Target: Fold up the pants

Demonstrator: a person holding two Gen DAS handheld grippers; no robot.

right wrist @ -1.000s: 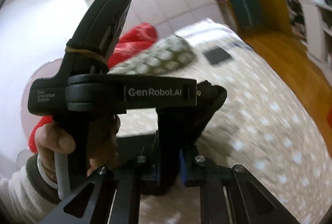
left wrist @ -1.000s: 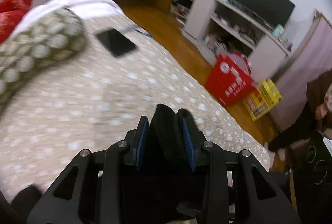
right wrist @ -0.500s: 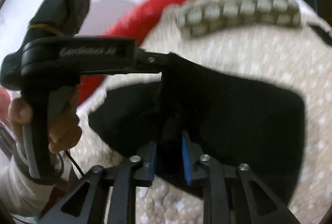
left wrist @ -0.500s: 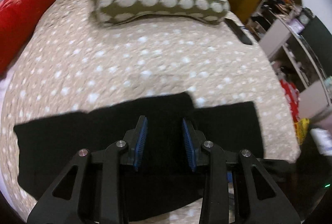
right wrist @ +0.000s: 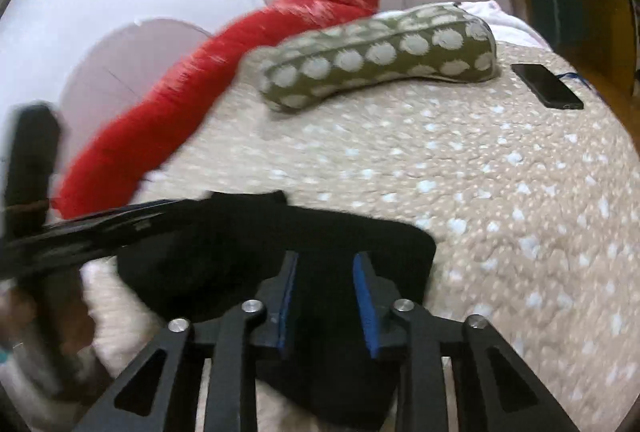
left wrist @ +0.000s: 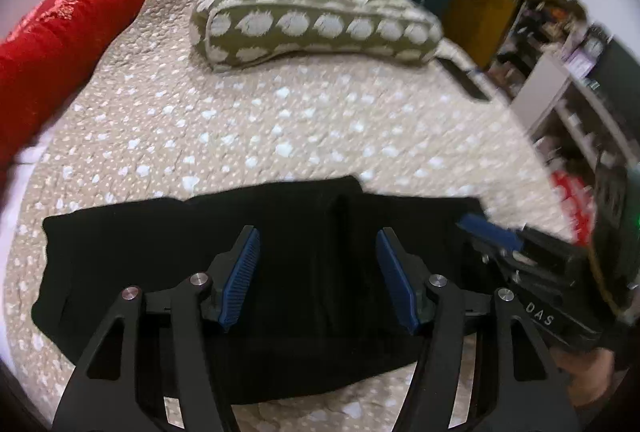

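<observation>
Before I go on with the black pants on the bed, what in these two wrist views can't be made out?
- Pants, left wrist view: near hem hidden behind the left gripper; folds lost in black.
- Pants' left end, right wrist view: covered by the blurred left gripper body.
- Right gripper: pad contact with the cloth unclear.
- Phone, left wrist view: motion-smeared.
- Shelf items at the right edge: blurred, too small.

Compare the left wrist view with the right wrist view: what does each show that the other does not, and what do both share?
Only the left wrist view shows the shelving unit and the right gripper from the side. Only the right wrist view shows the whole phone sharply. Both show the black pants on the spotted bedspread, the olive pillow and the red cushion.
</observation>
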